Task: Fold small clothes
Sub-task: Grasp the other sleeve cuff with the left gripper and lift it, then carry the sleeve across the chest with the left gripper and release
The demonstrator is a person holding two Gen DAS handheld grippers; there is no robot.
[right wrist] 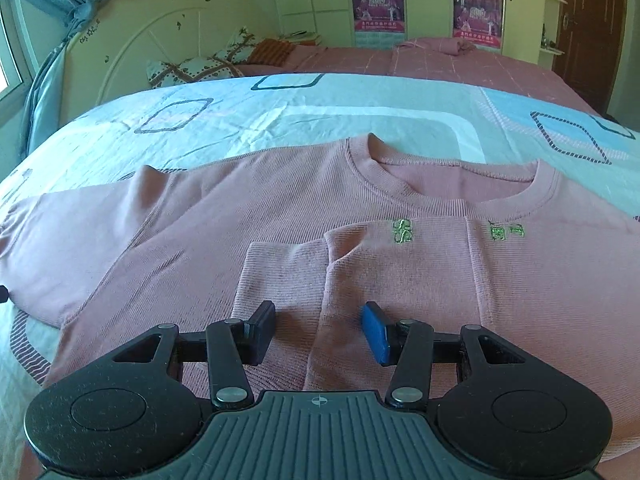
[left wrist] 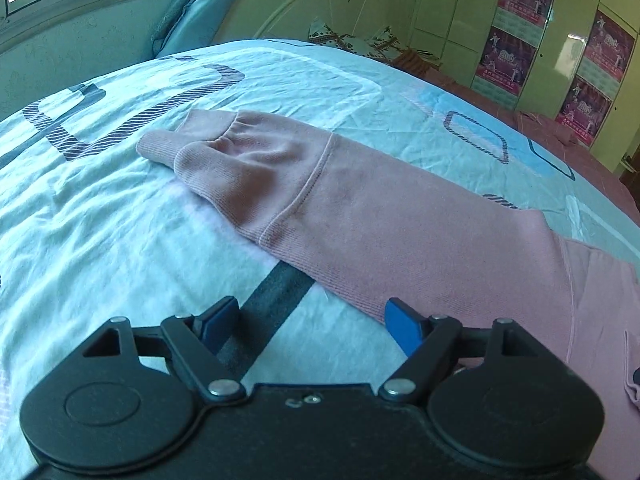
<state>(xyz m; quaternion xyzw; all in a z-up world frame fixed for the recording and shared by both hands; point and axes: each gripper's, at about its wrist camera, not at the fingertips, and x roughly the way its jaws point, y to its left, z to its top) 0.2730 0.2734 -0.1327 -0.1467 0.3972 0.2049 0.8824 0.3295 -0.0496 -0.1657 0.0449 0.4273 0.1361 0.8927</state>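
Pink top point(right wrist: 280, 208) spread flat on bedspread point(left wrist: 100, 220). Left gripper point(left wrist: 312, 320) gaping wide, empty, sleeve point(left wrist: 320, 184) stretching ahead and rightward. Right gripper point(right wrist: 320, 330) half apart above folded cuff point(right wrist: 280, 276), clamping nothing.

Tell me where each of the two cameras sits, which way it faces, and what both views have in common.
Left wrist: sits on the left gripper, angled down at the outstretched sleeve on the bedsheet; its open blue-padded fingers show.
Right wrist: sits on the right gripper, angled down at the pink top's chest, collar and green embroidery; its open fingers show.
Shared: the pink top, bedsheet, white headboard and postered wardrobe.
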